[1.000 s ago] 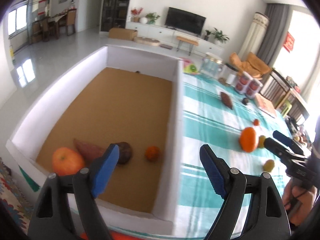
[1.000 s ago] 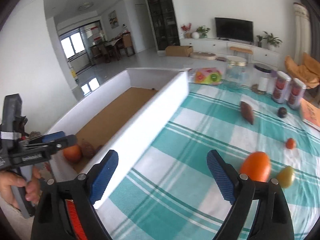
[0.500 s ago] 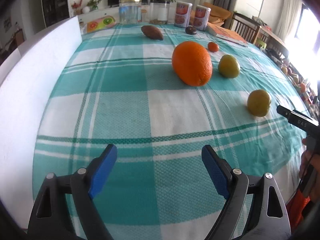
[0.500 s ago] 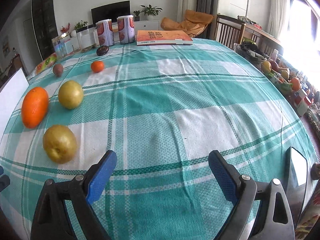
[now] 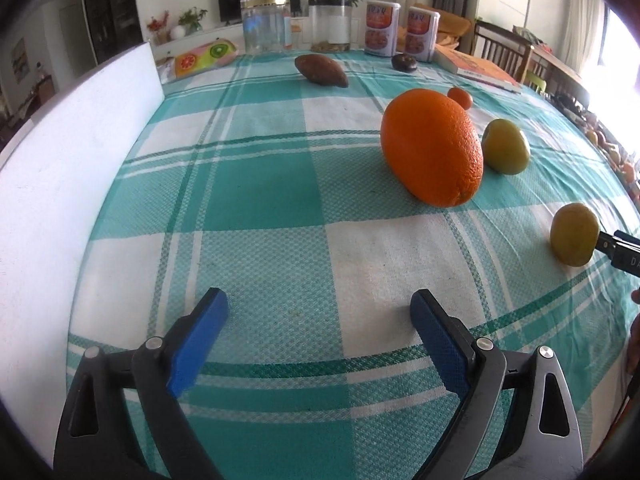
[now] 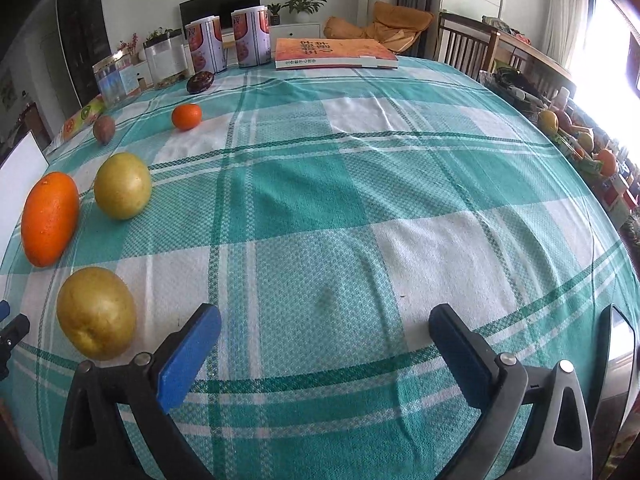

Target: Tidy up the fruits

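Note:
On the teal checked tablecloth lie a large orange (image 5: 432, 148), two yellow-green fruits (image 5: 505, 151) (image 5: 574, 240), a small tangerine (image 5: 460, 97), a brown sweet potato (image 5: 321, 71) and a dark fruit (image 5: 404, 62). My left gripper (image 5: 319, 316) hovers low over bare cloth in front of the orange, its jaws opening with nothing between them. My right gripper (image 6: 326, 332) points down at bare cloth, jaws opening and empty, with the nearer yellow fruit (image 6: 96, 313) just left of its left finger. The large orange (image 6: 50, 218) and the other yellow fruit (image 6: 123, 185) lie farther left.
The white box wall (image 5: 60, 184) runs along the left of the left wrist view. Two cans (image 6: 228, 42), jars (image 5: 266, 24) and an orange book (image 6: 334, 53) stand at the table's far edge. A phone-like slab (image 6: 618, 356) lies at the near right edge.
Both grippers swung away from the white box to the fruit on the cloth and sank lower. Both pairs of jaws have spread wider.

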Action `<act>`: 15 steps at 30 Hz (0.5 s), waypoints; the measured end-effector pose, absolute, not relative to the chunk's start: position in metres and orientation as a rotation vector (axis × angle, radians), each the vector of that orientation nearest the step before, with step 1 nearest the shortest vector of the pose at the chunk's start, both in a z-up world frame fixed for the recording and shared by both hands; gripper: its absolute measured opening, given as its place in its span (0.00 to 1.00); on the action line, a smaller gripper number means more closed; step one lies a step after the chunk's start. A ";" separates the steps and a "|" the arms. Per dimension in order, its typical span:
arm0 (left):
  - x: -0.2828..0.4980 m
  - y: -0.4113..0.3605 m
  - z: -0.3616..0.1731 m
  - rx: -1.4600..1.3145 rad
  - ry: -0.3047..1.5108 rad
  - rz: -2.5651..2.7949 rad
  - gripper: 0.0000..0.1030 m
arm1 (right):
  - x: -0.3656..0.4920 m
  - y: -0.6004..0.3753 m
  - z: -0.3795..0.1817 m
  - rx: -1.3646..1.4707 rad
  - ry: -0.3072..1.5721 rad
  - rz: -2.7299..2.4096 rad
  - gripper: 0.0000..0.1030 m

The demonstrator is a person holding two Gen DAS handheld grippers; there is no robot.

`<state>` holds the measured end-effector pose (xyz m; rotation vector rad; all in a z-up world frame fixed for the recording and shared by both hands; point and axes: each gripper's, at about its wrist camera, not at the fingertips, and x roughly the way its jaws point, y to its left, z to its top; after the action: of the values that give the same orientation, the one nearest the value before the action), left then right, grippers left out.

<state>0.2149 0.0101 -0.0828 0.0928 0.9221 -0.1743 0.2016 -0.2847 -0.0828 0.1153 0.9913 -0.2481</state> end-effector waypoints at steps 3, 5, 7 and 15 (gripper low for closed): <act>0.216 0.011 -0.083 0.089 0.925 -0.171 0.94 | 0.202 -0.284 -0.082 0.116 0.991 -0.253 1.00; 0.217 0.011 -0.084 0.091 0.925 -0.166 0.95 | 0.202 -0.284 -0.083 0.118 0.991 -0.253 1.00; 0.217 0.011 -0.084 0.088 0.925 -0.167 0.95 | 0.202 -0.285 -0.083 0.118 0.990 -0.253 1.00; 0.219 0.013 -0.085 0.082 0.933 -0.151 0.99 | 0.203 -0.285 -0.083 0.123 0.992 -0.266 1.00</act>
<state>0.2188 0.0131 -0.0850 0.0819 0.9334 -0.1509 0.2026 -0.2846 -0.0827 0.1233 0.9917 -0.2661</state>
